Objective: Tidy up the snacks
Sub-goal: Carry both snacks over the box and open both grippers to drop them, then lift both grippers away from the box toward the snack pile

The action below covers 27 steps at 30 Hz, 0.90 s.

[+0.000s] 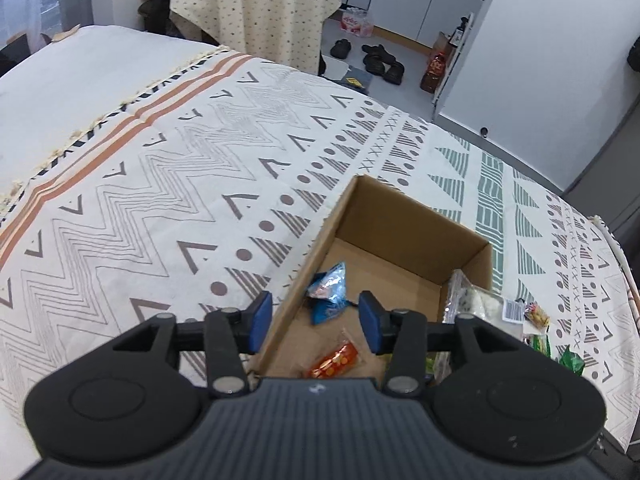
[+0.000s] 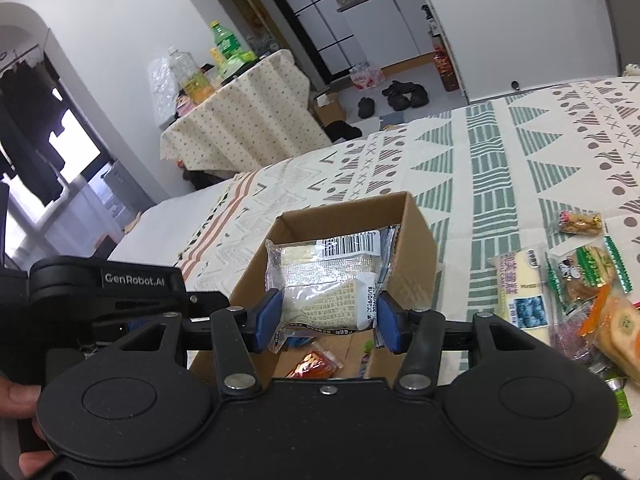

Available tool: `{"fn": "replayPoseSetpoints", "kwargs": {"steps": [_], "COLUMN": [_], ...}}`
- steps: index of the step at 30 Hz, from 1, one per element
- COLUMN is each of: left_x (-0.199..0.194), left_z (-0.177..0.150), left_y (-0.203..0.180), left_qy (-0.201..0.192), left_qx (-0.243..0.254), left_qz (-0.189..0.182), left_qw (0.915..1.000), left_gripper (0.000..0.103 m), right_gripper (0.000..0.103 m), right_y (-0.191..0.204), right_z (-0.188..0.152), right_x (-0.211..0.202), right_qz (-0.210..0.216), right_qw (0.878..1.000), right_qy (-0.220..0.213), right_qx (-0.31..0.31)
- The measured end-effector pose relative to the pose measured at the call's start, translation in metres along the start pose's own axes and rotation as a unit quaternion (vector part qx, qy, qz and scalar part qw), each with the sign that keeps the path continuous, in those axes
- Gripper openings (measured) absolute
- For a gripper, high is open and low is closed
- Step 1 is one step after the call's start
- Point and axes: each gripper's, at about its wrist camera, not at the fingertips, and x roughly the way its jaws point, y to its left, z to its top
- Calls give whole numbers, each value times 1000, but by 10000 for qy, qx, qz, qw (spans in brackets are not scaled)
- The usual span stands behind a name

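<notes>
An open cardboard box (image 1: 400, 220) stands on the patterned cloth. Inside lie a blue snack packet (image 1: 330, 292) and an orange-red packet (image 1: 334, 362). My left gripper (image 1: 316, 308) hangs open over the box's near left part, with nothing between its pads. In the right wrist view my right gripper (image 2: 328, 324) is shut on a clear-wrapped white cake pack (image 2: 320, 288), held over the box (image 2: 420, 240) at its near edge. The same pack (image 1: 476, 300) shows at the box's right wall in the left wrist view. The left gripper's black body (image 2: 108, 280) sits to the left, with a person's hand under it.
Several loose snack packets (image 2: 584, 276) lie on the cloth right of the box. The patterned cloth (image 1: 160, 200) stretches left and beyond. Past the far edge stand a small table with a dotted cloth (image 2: 240, 120) carrying bottles, and shoes (image 2: 400, 96) on the floor.
</notes>
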Motion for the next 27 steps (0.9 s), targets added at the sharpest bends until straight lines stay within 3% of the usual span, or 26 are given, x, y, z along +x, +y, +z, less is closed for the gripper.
{"fn": "replayPoseSetpoints", "kwargs": {"steps": [2, 4, 6, 11, 15, 22, 24, 27], "left_x": [-2, -4, -6, -12, -24, -42, -49, -58], "left_z": [-1, -3, -6, -12, -17, -27, -30, -34], "left_y": [2, 4, 4, 4, 1, -4, -6, -10], "left_qy": [33, 55, 52, 206, 94, 69, -1, -88], "left_qx": [-14, -4, 51, 11, 34, 23, 18, 51], "left_qz": [-17, -27, -51, 58, 151, 174, 173, 171], "left_qw": [10000, 10000, 10000, 9998, 9998, 9998, 9998, 9998], "left_gripper": [51, 59, 69, 72, 82, 84, 96, 102], "right_gripper": [62, 73, 76, 77, 83, 90, 91, 93], "right_y": [3, 4, 4, -6, -7, -5, -6, -8], "right_z": [-1, -1, 0, 3, 4, 5, 5, 6], "right_x": [-3, -7, -11, -23, -34, -56, -62, -70], "right_qz": [11, 7, -56, -236, -348, -329, -308, -354], "right_qw": [10000, 9999, 9998, 9993, 9989, 9992, 9993, 9992], "right_qy": [-32, -105, -163, -183, -197, -174, -174, -168], "right_qx": [-35, -30, -22, 244, 228, 153, 147, 115]}}
